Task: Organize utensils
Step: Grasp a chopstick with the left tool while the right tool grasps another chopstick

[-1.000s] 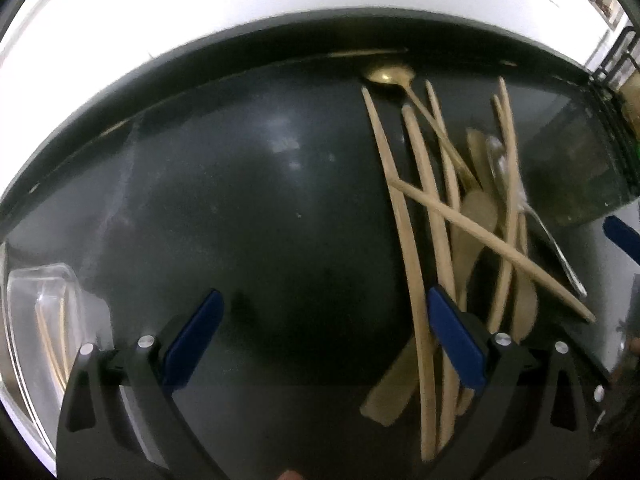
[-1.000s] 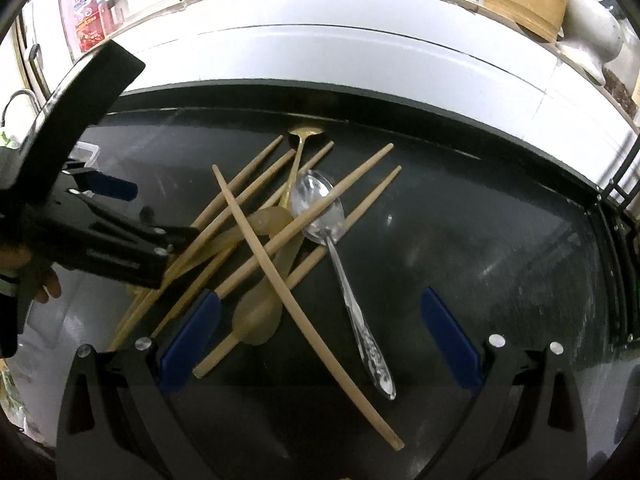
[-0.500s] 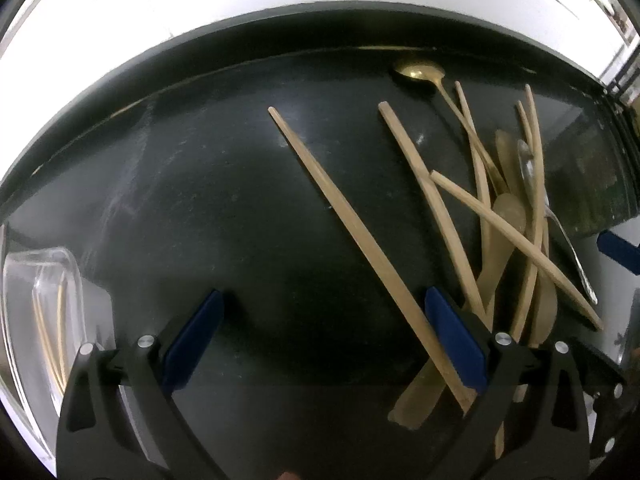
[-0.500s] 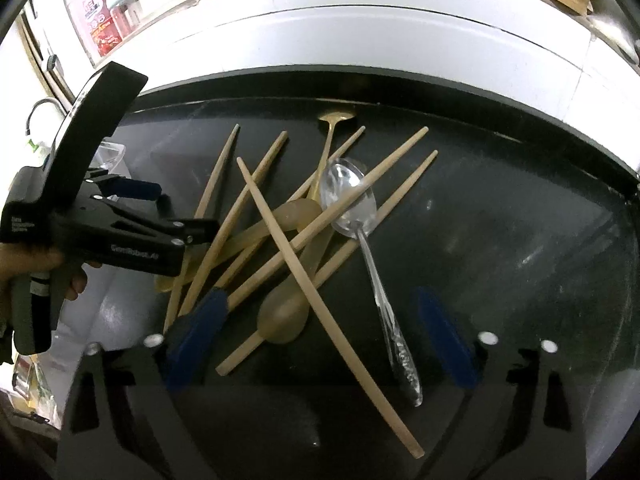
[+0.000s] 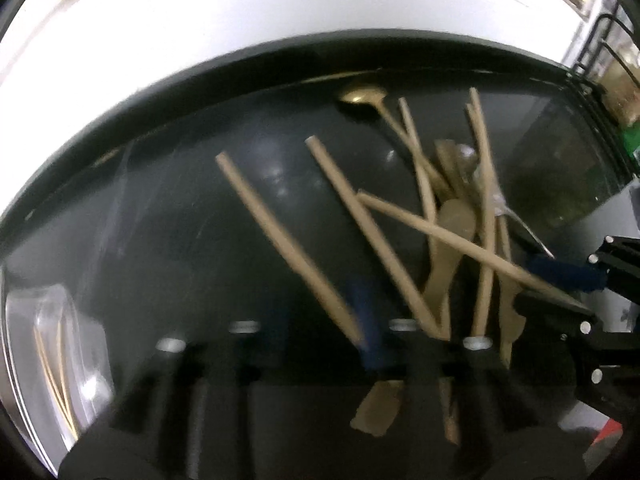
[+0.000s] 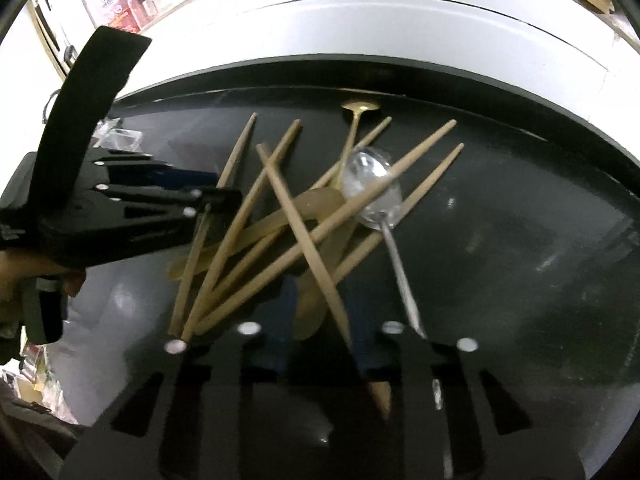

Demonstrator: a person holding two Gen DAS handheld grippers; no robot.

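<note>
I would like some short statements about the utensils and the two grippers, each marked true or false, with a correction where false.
1. The utensils lie in a crossed pile on a dark surface. True.
2. The silver spoon has its bowl at the far end and its handle toward the right gripper. True.
3. The pile holds only metal cutlery. False: most pieces are wooden chopsticks, with flat wooden spoons among them.
4. The left gripper has closed on a single chopstick. True.
5. The clear container at the left is empty. False: thin sticks lie inside it.
</note>
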